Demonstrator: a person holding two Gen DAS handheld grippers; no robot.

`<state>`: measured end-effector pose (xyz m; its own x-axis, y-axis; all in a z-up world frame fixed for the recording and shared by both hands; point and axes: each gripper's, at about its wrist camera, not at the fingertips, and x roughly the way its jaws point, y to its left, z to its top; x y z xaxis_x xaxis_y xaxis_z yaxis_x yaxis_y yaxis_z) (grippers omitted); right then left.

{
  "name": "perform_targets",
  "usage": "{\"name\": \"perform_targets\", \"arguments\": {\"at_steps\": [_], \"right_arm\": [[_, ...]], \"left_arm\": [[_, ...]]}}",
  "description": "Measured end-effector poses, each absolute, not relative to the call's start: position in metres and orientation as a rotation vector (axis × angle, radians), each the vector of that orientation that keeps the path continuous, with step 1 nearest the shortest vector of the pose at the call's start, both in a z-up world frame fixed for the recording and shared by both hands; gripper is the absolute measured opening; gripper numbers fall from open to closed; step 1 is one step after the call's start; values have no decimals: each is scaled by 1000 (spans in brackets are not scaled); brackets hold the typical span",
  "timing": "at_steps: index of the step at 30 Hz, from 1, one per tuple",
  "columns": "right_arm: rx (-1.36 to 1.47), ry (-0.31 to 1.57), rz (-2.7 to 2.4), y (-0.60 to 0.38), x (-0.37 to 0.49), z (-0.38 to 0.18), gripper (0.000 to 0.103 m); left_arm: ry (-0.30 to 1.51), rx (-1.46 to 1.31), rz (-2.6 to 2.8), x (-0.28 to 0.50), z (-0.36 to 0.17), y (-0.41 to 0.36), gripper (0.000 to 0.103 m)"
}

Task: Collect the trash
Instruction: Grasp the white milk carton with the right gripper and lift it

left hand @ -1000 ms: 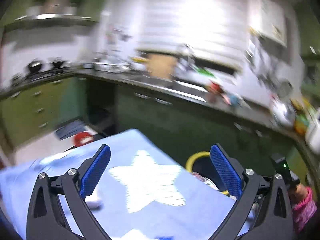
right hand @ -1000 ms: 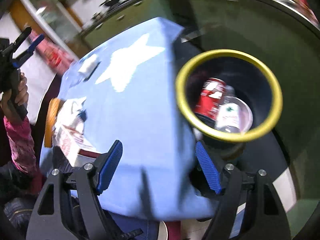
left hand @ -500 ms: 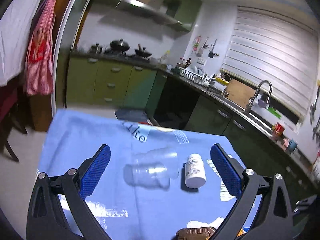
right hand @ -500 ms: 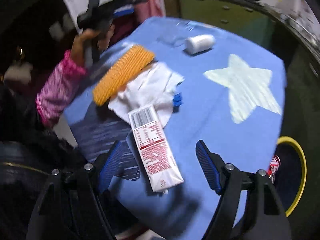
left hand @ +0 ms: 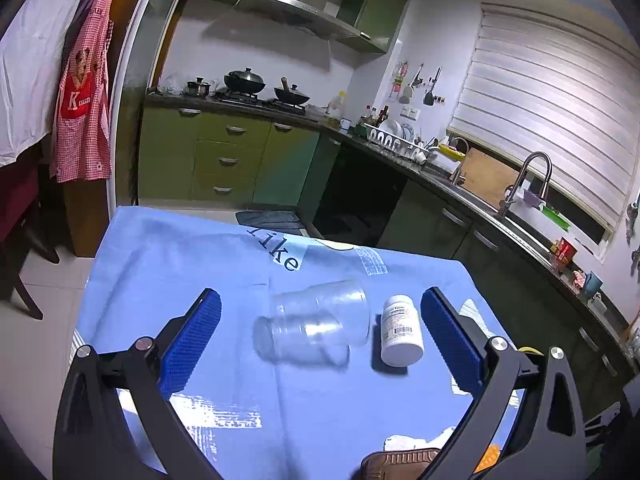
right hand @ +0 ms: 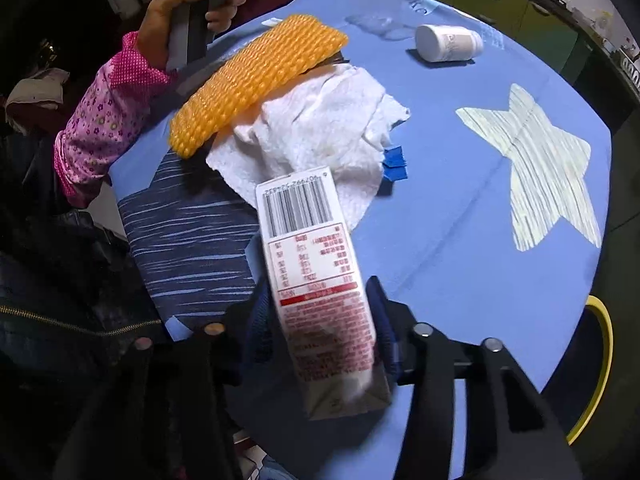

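In the right wrist view my right gripper (right hand: 320, 312) is shut on a white and red carton (right hand: 316, 264) that lies on the blue tablecloth (right hand: 460, 220). Behind it lie a crumpled white tissue (right hand: 320, 132), an orange bubbled pad (right hand: 256, 80) and a white pill bottle (right hand: 448, 43) on its side. In the left wrist view my left gripper (left hand: 320, 332) is open above the cloth. A clear plastic cup (left hand: 316, 328) lies on its side between its fingers. The pill bottle (left hand: 400, 336) lies just right of the cup.
The yellow rim of a trash bin (right hand: 600, 368) shows past the table's right edge. Blue tape scraps (right hand: 394, 164) lie beside the tissue. A green kitchen counter with a sink (left hand: 500, 208) and stove (left hand: 260, 96) runs behind the table.
Both grippers swung from the bin side to the table. My right gripper moved down to the carton and shut on it. My left gripper came closer to the cup.
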<state>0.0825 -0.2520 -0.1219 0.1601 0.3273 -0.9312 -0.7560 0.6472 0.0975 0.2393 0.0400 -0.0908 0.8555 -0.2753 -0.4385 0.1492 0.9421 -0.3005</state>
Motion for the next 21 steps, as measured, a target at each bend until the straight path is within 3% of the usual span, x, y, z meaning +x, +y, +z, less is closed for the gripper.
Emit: {"name": "perform_targets", "arguments": {"at_steps": [13, 21], "right_arm": [[-334, 1070, 733, -268, 74, -125, 35], [-57, 958, 556, -342, 78, -95, 34]], "left_arm": [[519, -254, -216, 241, -93, 38, 99], [533, -262, -208, 243, -97, 39, 98]]}}
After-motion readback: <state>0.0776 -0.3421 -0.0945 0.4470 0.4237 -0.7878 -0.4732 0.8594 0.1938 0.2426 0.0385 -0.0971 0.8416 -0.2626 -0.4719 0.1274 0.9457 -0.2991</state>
